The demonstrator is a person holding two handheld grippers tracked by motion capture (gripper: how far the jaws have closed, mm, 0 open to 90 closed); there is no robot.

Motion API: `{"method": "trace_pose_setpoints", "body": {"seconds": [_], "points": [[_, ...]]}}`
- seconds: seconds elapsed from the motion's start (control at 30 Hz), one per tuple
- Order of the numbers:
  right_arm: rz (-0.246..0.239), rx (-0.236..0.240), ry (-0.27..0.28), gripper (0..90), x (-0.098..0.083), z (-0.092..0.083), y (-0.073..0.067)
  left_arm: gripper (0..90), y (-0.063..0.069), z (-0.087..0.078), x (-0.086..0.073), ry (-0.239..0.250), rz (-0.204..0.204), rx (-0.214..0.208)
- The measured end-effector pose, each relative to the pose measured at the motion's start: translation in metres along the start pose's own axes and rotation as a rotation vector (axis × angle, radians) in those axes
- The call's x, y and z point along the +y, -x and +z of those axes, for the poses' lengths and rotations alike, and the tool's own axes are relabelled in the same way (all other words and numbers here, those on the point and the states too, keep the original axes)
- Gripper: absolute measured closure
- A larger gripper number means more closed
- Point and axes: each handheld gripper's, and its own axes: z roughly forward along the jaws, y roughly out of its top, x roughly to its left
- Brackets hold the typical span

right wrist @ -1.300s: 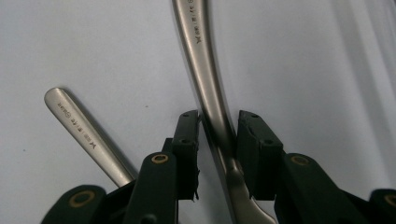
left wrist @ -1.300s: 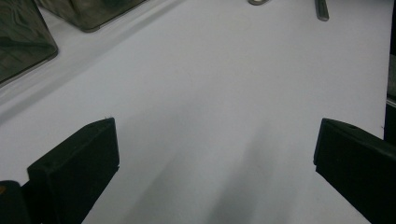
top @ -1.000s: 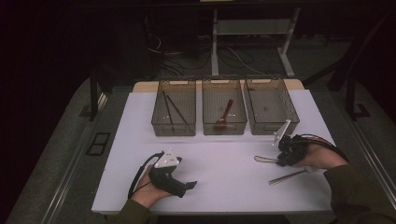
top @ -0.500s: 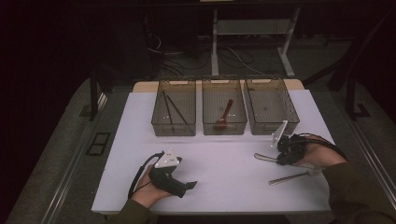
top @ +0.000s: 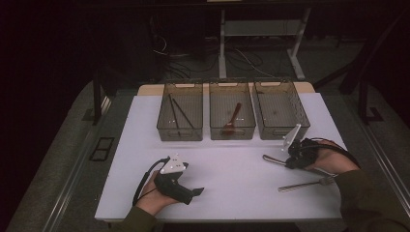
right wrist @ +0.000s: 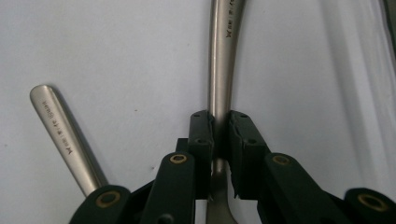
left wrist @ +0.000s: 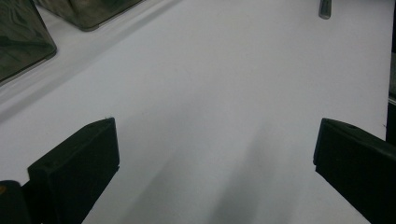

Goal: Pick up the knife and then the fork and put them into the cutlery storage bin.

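On the white table, two metal utensils lie at the right. My right gripper is shut on the handle of one metal utensil; its jaws have just been closing onto it. In the high view that gripper sits low on the table with the utensil's handle sticking out to the left. The second metal utensil lies loose beside it, nearer the front edge. My left gripper rests on the table at the front left, open, with nothing between its jaws.
Three clear bins stand in a row at the back of the table. The left bin holds dark sticks, the middle bin a reddish spoon, and the right bin looks bare. Dark floor and cables lie beyond.
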Motion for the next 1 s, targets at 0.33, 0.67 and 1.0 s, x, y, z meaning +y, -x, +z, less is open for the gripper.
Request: {"method": "trace_pose_setpoints", "body": {"seconds": [0.33, 0.67, 1.0], "points": [[0.023, -0.057, 0.109, 80.3, -0.001, -0.005, 0.005, 0.0, -0.001, -0.001, 0.0, 0.0, 0.004, 0.0], [0.131, -0.087, 0.331, 80.3, -0.009, -0.027, 0.006, 0.0, -0.001, -0.002, 0.0, 0.011, 0.011, 0.002], [0.229, -0.104, 0.501, 80.3, -0.02, -0.039, 0.01, 0.0, -0.003, -0.004, 0.0, 0.036, 0.009, 0.003]]}}
